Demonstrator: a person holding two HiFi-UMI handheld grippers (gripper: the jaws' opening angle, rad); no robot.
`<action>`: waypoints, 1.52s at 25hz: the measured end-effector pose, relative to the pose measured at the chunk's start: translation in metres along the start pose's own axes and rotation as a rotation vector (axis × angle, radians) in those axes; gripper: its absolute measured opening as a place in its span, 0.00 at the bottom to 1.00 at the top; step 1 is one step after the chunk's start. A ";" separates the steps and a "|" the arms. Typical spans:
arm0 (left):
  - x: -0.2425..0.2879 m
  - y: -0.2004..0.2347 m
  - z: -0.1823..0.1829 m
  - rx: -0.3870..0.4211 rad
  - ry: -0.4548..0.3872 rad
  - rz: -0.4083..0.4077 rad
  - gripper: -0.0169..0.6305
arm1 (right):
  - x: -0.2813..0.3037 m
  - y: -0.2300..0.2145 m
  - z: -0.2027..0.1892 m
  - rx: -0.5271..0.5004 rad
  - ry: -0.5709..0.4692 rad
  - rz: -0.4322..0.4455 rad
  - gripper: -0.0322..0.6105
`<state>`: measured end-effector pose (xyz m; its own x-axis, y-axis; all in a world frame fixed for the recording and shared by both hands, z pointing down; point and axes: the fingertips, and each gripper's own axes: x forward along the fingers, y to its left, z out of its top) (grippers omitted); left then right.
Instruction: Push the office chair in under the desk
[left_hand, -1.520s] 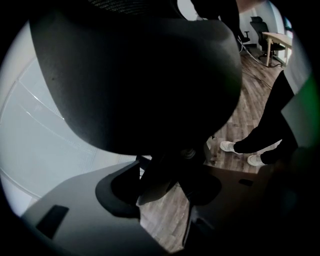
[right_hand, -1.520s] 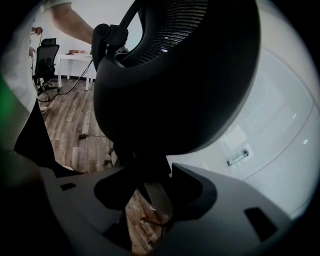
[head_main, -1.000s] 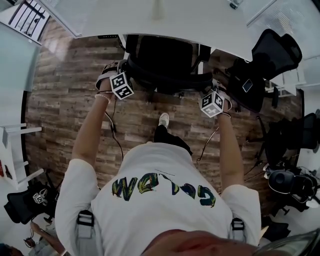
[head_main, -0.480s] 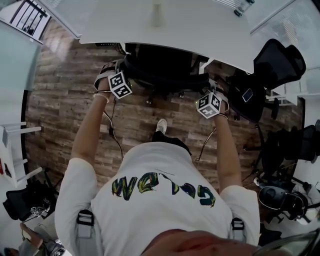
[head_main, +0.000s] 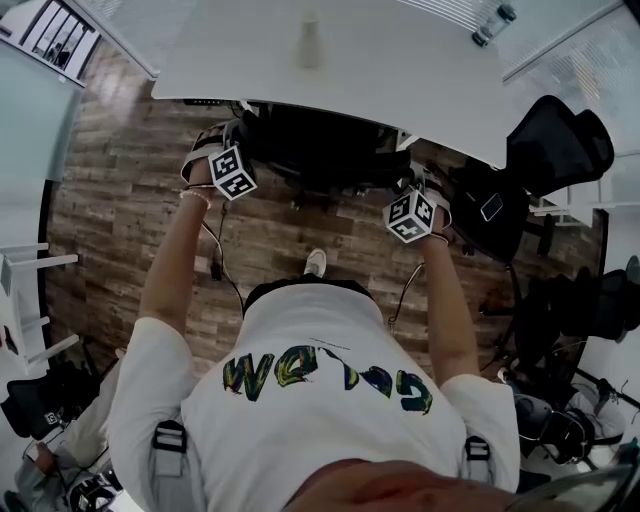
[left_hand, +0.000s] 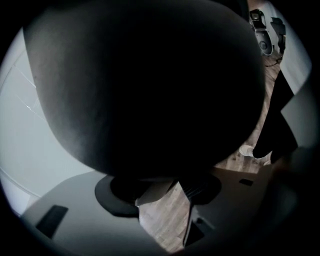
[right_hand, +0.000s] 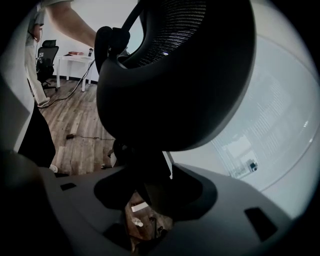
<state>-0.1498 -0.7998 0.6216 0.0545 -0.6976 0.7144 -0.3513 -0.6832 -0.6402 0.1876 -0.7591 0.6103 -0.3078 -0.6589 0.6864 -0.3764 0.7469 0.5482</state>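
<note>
the office chair (head_main: 322, 150) is standing at the near edge of the desk (head_main: 400, 70), about midway along it. its seat is already hiding beneath the white top, and only the dark backrest is showing outside. the left claw (left_hand: 159, 186) is opening wide around the left rim of the backrest and seems to be grasping it, with the dark back filling nearly the whole left gripper view. the right claw (right_hand: 149, 194) is clenching a dark part of the chair below the right side of the backrest, and the mesh is rising just above its jaws. the chair is probably weighing a fair bit, but it is likely rolling easily over the wood floor (head_main: 130, 190), so a level, steady push should be doing more than force. the mesh panel is looking soft and springy while the rim around it is looking stiff, so the rim on both sides is the place to be holding. even pressure from both hands should be keeping the seat from swivelling. the armrests may be catching on the desk edge, and another black chair (head_main: 556, 145) is crowding the desk's near right corner.
</note>
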 end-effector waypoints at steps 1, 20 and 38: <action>0.003 0.003 0.001 -0.001 0.001 0.002 0.41 | 0.003 -0.004 0.000 -0.001 -0.001 -0.001 0.38; 0.043 0.051 0.002 0.019 -0.027 0.012 0.41 | 0.043 -0.040 0.019 0.016 0.027 -0.012 0.39; 0.067 0.072 0.026 0.027 -0.058 0.032 0.41 | 0.069 -0.081 0.008 0.011 0.077 -0.036 0.40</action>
<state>-0.1474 -0.9013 0.6165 0.0983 -0.7299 0.6765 -0.3283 -0.6655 -0.6703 0.1896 -0.8659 0.6096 -0.2256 -0.6764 0.7011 -0.3955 0.7213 0.5686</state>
